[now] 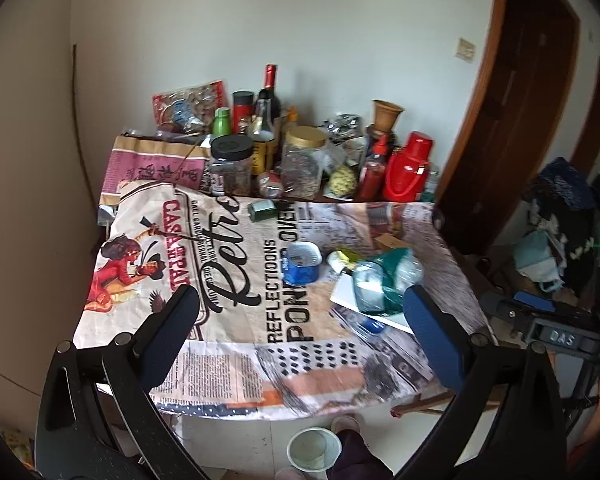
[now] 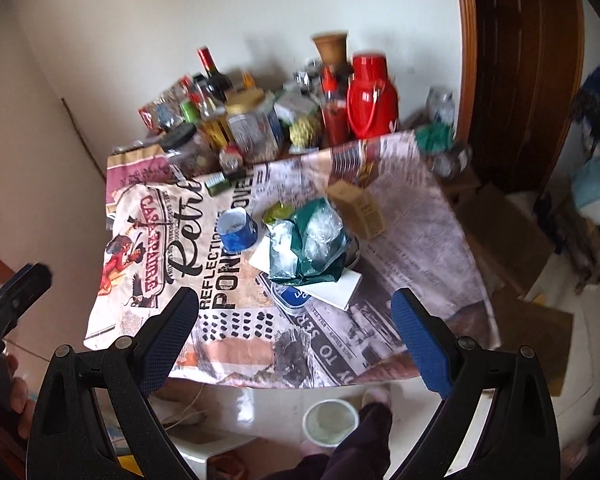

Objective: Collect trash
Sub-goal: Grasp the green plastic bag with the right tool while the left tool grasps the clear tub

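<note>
Hovering above the near edge of the table (image 2: 440, 240), both grippers are spread wide and hold nothing. The trash lies mid-table on the printed cloth: a crumpled green-and-clear plastic bag (image 2: 312, 240) heaped on a white card (image 2: 340, 286), with a blue cup (image 2: 238, 230) tipped on its side just beside it at about nine o'clock, and a small brown box (image 2: 358, 208) at about two o'clock.

The bag looks light, soft and slippery, likely to collapse, so a pinch on a bunched fold near its top should serve best. The cup seems thin and crushable, best taken by its rim.

From the right gripper (image 2: 296, 330) the heap sits at twelve o'clock, near; from the left gripper (image 1: 300, 332) at about one o'clock. A pale bin (image 2: 330, 422) stands on the floor below.
</note>
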`<state>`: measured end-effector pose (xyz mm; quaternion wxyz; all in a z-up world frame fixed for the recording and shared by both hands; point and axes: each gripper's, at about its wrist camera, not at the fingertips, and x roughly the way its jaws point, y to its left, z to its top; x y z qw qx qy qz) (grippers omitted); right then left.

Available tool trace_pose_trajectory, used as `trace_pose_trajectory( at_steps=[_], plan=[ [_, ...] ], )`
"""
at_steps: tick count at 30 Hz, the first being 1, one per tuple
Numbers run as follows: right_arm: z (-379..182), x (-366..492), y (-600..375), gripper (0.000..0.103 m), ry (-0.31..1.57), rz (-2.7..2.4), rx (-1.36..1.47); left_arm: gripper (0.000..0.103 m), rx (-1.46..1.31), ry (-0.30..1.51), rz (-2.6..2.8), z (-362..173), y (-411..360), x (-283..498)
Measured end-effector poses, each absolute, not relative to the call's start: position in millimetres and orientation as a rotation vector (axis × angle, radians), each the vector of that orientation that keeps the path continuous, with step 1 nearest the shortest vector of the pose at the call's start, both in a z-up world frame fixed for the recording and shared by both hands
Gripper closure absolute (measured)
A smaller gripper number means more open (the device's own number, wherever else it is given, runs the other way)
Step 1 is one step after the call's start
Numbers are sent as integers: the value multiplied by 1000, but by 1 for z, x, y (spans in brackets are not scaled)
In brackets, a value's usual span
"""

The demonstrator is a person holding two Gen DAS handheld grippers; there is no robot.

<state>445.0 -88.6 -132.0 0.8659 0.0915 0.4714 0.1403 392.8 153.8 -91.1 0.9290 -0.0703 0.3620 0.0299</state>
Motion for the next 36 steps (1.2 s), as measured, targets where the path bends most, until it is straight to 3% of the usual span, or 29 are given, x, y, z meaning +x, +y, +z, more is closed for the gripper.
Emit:
trace_pose_trajectory(
  at_steps=[14, 17, 22, 26, 36],
  plan=[
    [-233, 584, -69, 9, 1269, 437, 168, 4, -244, 934, 207, -159, 135, 503],
    [-250, 596, -63, 16, 1314, 460, 159, 4, -253, 983, 240, -179, 131, 521],
    [-266, 609, -65, 47, 1364, 495, 169, 4, -293, 1052, 285, -210, 132, 544],
    [-263, 614, -67, 63, 1361, 546, 109, 4, -313, 1074, 349, -231, 139, 568],
    [-227, 629, -95, 67, 1270, 592, 157, 4, -246, 1175, 336, -284, 141, 623]
  ],
)
